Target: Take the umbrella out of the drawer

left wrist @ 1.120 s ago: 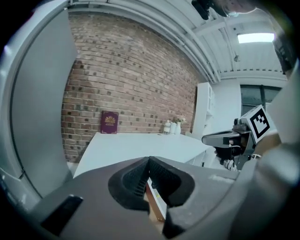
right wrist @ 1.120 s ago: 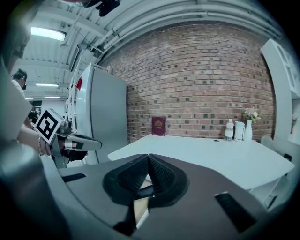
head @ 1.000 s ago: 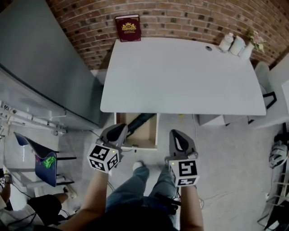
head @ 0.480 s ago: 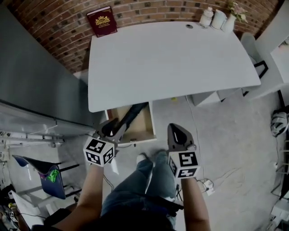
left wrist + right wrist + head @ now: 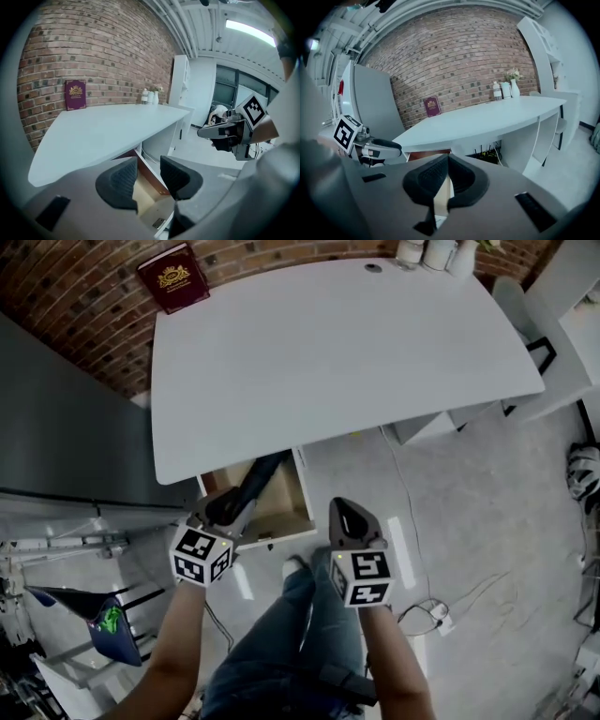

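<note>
While the left gripper (image 5: 149,171) points in under the white desk (image 5: 328,352), its jaws stand moderately apart w/ nothing btwn them. They've just been opening, and the gap shows only the open drawer (image 5: 286,507), its red-brown side wall and pale floor. The right gripper (image 5: 448,158) has its jaw tips together and holds nothing; a thin wedge of light shows behind the tips. It hangs in front of the drawer's right side, over the grey floor, well apart from the left one. Vs 1 s ago: left jaws were together then, now parted. Both grippers show a bit smaller in head view, i.e. lower. The view has also swung, so the desk sits skewed and the dark red book (image 5: 173,277) by the brick wall is now up at the top left. Drawer is open as far as before, and its contents have not shifted. The umbrella (image 5: 262,479), dark & folded, lies diagonally in the drawer, far end under the desk edge, near end toward the front-left corner. That near end is just beside the left gripper's tips; can't tell if they touch. Right gripper is clear of it.
</note>
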The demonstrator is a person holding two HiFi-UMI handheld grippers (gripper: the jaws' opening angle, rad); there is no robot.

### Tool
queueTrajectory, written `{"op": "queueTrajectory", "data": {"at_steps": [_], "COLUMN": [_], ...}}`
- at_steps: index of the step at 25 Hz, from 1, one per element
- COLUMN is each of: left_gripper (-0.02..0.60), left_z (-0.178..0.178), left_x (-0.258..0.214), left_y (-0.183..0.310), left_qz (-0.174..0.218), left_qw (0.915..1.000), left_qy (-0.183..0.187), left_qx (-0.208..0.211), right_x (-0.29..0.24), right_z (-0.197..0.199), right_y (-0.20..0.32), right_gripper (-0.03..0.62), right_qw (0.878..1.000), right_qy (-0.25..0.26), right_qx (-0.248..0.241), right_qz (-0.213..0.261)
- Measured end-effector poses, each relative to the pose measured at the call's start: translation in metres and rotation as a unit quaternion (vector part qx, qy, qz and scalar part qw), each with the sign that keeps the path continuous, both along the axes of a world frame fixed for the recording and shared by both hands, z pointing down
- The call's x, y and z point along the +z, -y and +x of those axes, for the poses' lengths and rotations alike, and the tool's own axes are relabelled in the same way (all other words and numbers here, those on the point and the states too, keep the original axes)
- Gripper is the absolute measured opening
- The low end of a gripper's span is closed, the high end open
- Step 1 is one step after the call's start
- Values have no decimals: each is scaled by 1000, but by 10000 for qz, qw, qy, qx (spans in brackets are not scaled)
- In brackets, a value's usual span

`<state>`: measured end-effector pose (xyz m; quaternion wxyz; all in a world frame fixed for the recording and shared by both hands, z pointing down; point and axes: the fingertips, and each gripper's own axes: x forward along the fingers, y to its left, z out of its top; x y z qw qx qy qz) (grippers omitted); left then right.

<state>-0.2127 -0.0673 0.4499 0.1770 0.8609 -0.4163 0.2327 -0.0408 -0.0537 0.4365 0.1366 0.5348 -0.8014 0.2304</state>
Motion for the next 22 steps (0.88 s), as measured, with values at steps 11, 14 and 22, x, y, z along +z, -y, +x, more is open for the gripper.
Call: {"op": "queueTrajectory", "data": {"at_steps": [11,14,22], "left_gripper": [149,172,242], "left_z": [0,-3,-11], "left_x": [96,120,186], "left_y": [32,38,48], "left_qz": [-344,-524,-552], "left_qw": [9973,9968,9897], "left_qy": [651,602,1317], "left_qx": [48,-17,-21], "right_x": [92,110,145], "right_z": [12,12,8], "right_y": [11,17,21], "right_gripper": [-8,-8,-8], "right_qw": [9991,9979,9955], "right_qy": [136,271,487], "right_qx": [300,460,663], "right_qz": [-273,-360,-468]}}
